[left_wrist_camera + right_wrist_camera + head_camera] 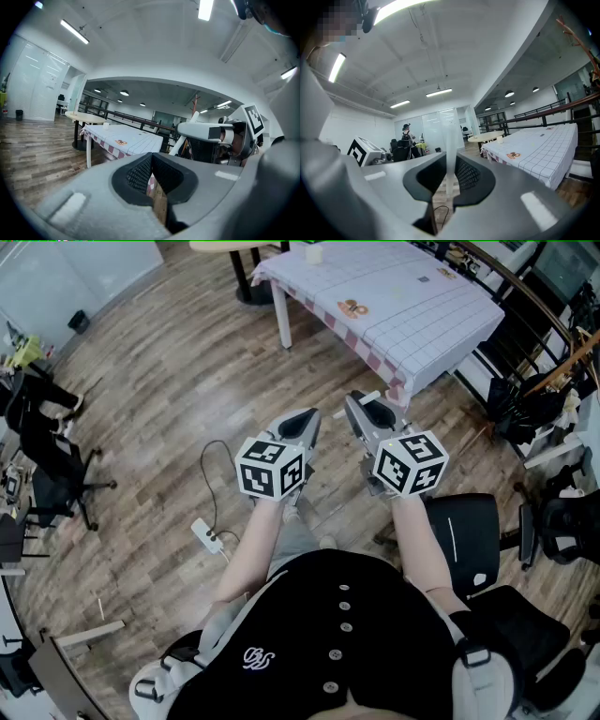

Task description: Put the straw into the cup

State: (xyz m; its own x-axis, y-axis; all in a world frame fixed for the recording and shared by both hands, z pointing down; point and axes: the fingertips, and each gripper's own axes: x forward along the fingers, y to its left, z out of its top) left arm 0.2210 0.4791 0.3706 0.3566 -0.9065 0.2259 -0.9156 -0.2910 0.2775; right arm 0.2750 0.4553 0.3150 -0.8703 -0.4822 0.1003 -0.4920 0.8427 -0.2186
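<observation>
While my right fingers (469, 174) clench the straw (450, 150) upright, the cup (314, 253) sits on the worktop (422, 324) well ahead of them, so carrying over likely comes next. Left fingers (136, 176) pressed together on nothing, probably kept free to steady the cup. Right gripper view shows the straw pinched, running above and below the grip. Head view gives only 1 white stub past those fingers.

Pale straw (451, 140) upright, clamped in right gripper (450, 165), short of table (412, 315); small white cup (314, 253) on table's far corner.
</observation>
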